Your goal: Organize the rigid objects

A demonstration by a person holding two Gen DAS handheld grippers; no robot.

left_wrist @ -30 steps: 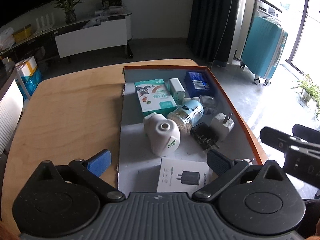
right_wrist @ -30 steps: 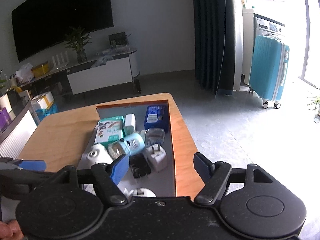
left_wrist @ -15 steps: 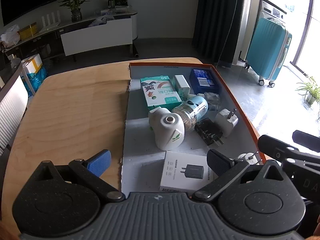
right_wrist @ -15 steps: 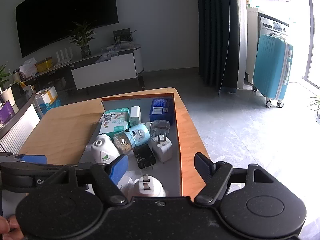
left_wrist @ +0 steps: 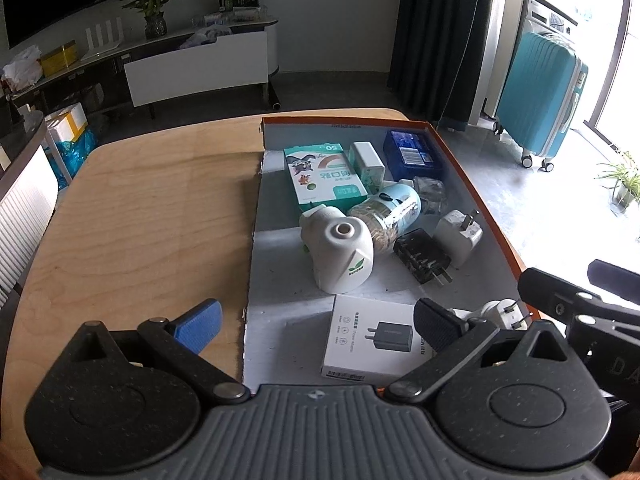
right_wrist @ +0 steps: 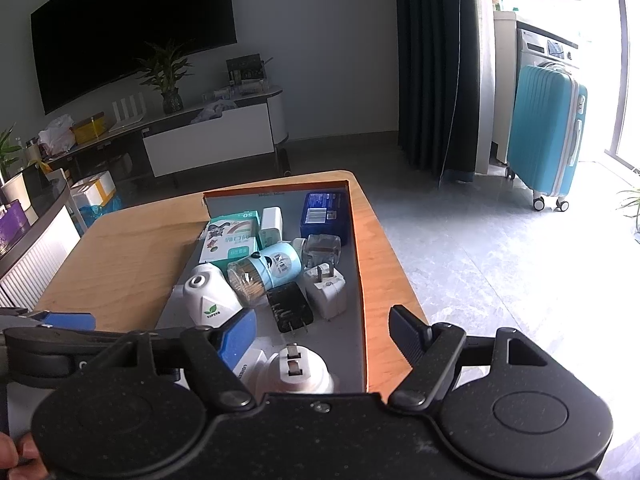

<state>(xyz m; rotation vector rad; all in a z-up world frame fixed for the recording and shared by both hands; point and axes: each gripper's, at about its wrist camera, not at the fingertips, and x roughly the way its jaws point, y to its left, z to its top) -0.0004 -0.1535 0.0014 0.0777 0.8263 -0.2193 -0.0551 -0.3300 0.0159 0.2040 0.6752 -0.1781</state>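
Grippers: I'm holding left gripper (left_wrist: 318, 324) and right gripper (right_wrist: 322, 330) spread wide, gripping nothing, hovering over orange-rimmed box (left_wrist: 460, 160) containing white diffuser (left_wrist: 340, 254), toothpick jar (left_wrist: 386, 212), black charger (left_wrist: 424, 256), adapter box (left_wrist: 372, 340).

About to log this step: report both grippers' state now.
Left gripper: open, holding nothing.
Right gripper: open, holding nothing.
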